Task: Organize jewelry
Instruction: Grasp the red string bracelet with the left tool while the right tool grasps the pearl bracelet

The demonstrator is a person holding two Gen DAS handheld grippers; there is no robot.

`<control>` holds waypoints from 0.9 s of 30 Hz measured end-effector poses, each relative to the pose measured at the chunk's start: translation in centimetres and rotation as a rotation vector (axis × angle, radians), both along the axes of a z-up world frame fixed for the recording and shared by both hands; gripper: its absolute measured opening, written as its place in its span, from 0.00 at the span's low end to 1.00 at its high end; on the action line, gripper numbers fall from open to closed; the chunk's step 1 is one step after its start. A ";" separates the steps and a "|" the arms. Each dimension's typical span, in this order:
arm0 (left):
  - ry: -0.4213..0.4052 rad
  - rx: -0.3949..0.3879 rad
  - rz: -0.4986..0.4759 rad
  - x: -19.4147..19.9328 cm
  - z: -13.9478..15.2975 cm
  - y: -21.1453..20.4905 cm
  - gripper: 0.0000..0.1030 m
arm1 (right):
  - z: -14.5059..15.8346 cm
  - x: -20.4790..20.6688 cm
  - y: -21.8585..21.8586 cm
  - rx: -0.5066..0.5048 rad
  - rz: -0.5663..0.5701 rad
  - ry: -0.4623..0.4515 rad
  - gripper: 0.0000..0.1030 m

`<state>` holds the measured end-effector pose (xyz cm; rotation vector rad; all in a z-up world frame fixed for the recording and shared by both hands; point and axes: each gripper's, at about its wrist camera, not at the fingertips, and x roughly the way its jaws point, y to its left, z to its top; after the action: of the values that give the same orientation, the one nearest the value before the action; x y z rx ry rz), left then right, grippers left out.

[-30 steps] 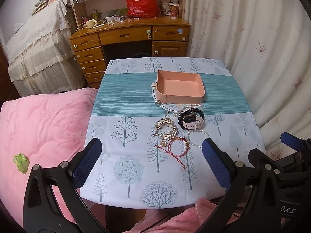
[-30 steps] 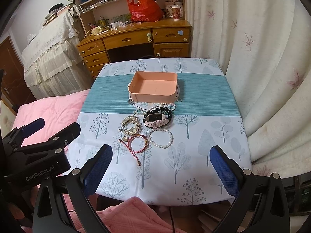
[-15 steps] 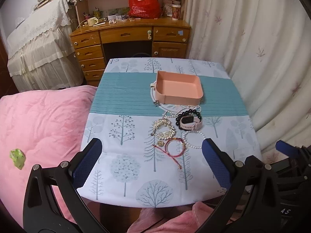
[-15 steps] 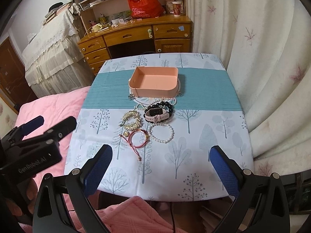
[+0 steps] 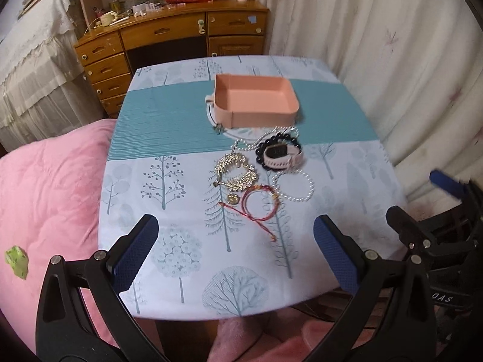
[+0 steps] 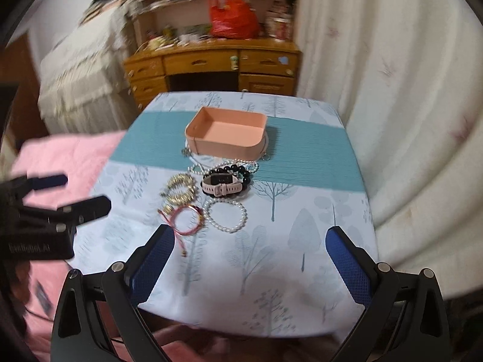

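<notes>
A pink tray (image 5: 256, 102) (image 6: 229, 134) stands empty on the teal stripe of the table. In front of it lie a pink watch (image 5: 280, 158) (image 6: 222, 187) on a black bead bracelet (image 5: 261, 150), a gold chain bracelet (image 5: 237, 173) (image 6: 181, 191), a red cord bracelet (image 5: 259, 203) (image 6: 187, 218), a pearl bracelet (image 5: 292, 185) (image 6: 225, 214) and a pearl strand (image 5: 259, 140). My left gripper (image 5: 235, 250) and right gripper (image 6: 250, 259) are open and empty over the table's near edge.
A tree-print tablecloth (image 5: 181, 211) covers the small table. A pink quilt (image 5: 45, 181) lies to the left, white curtains (image 5: 407, 60) hang to the right, and a wooden desk (image 5: 169, 36) stands behind.
Both grippers have moved forward and lower toward the jewelry, which looks larger now. The right wrist view is blurred by motion. Jaws stay open.
</notes>
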<state>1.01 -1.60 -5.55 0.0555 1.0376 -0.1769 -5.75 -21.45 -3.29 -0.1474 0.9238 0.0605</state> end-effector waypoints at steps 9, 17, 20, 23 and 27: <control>0.047 0.001 -0.124 2.7 -9.5 -1.5 0.92 | -11.8 3.8 2.2 -0.193 0.389 0.082 0.67; 0.118 0.030 -0.118 6.3 -15.5 -3.6 0.79 | -18.4 7.0 2.8 -0.195 0.501 0.076 0.34; 0.150 0.037 -0.083 7.3 -16.3 -4.2 0.77 | -19.1 8.6 2.8 -0.152 0.561 0.114 0.25; 0.193 -0.009 -0.024 8.2 -16.7 -4.5 0.69 | -20.1 10.1 2.9 -0.118 0.629 0.163 0.21; 0.232 -0.026 0.059 8.7 -17.5 -4.7 0.68 | -21.2 11.8 2.8 -0.095 0.701 0.205 0.21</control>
<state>9.71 -6.32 -23.03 -0.0193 1.2666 -0.1454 6.04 -18.64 -24.53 -0.5574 1.0427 0.6911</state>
